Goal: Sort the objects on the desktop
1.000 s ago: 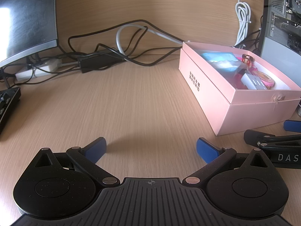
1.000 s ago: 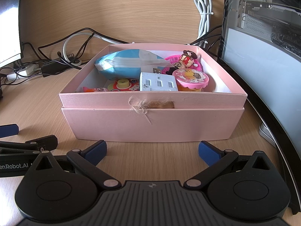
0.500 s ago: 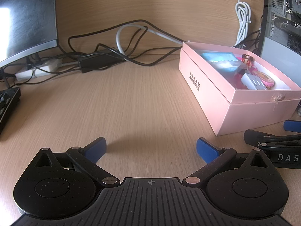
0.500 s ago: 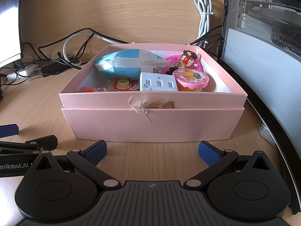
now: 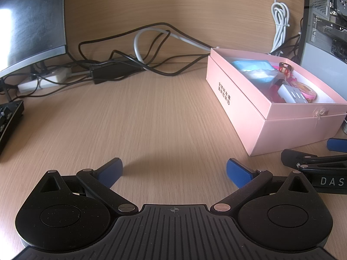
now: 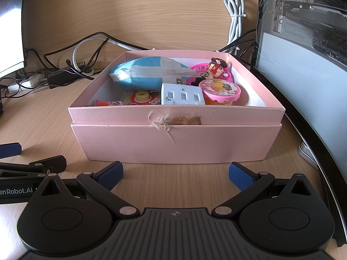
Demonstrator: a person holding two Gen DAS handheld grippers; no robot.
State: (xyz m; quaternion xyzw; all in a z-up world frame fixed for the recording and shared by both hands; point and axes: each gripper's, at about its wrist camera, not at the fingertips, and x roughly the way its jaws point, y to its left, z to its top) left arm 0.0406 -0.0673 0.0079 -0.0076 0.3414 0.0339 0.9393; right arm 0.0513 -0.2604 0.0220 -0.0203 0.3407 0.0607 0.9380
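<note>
An open pink box stands on the wooden desk, also in the left wrist view. Inside lie a blue and white packet, a white USB hub, a pink round toy, a small doll figure and colourful small items. My right gripper is open and empty, resting low just in front of the box. My left gripper is open and empty over bare desk, left of the box.
A monitor stands at the back left, with tangled cables and a power strip behind. A keyboard edge lies far left. A computer case stands right of the box. A white coiled cable hangs on the wall.
</note>
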